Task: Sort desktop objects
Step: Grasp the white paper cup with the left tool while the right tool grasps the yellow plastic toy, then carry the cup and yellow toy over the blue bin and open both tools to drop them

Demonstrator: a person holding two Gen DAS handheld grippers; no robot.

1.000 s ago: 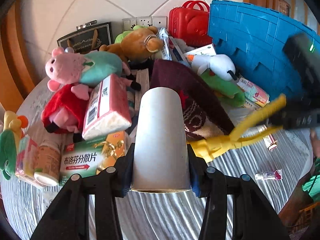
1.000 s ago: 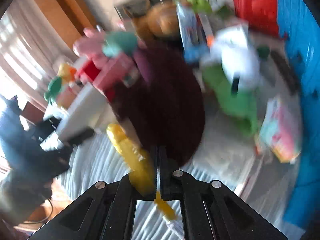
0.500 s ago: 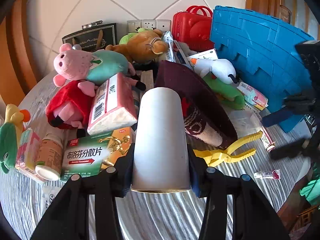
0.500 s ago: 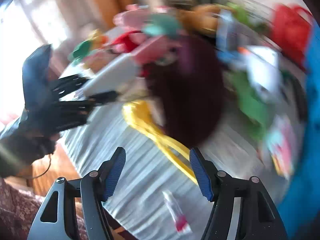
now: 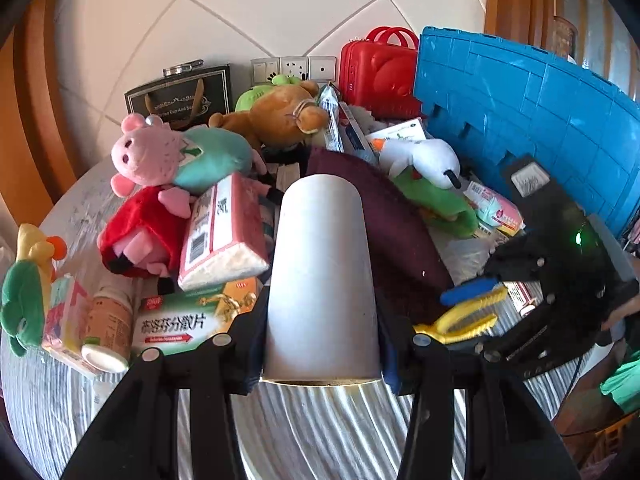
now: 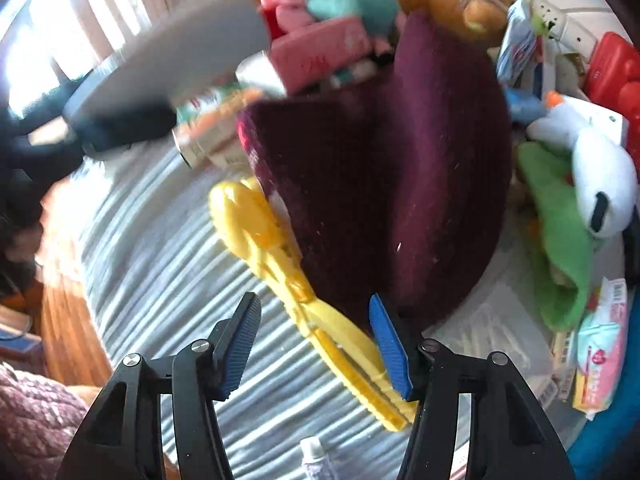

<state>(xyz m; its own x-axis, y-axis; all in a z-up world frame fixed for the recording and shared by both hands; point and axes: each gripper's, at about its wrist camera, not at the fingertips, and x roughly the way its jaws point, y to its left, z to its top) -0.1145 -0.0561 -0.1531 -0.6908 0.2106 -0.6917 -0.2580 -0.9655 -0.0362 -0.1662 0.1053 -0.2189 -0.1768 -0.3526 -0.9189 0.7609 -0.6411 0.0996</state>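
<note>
A second ago the right gripper was clamped on the yellow plastic tongs and carrying them; since then it has let them drop onto the striped tablecloth, and its jaws, after springing wide, have just been closing again with the tongs between them.

From the left wrist: the left gripper has hardly stirred. It is gripping a white cardboard tube, which stands up straight ahead of it, pads pressed on either side of the tube's lower end. To its right the other claw comes down over the tongs, one blue pad just above their handles. Beyond the tube lie a dark maroon knitted cloth, a pink tissue pack and plush toys; the blue plastic crate stands farther right.

From the right wrist: the tongs lie on the cloth, their long axis running diagonally from the rounded head up and left of the claw down to the handle tips by its right pad. That pad touches or nearly touches the handles; the left pad stands clear. So the jaws are part open, gripping nothing. The right hand is plainly the nearer one, and I'd judge a re-grip needs the claw shifted a little rightward to centre the handles.
</note>
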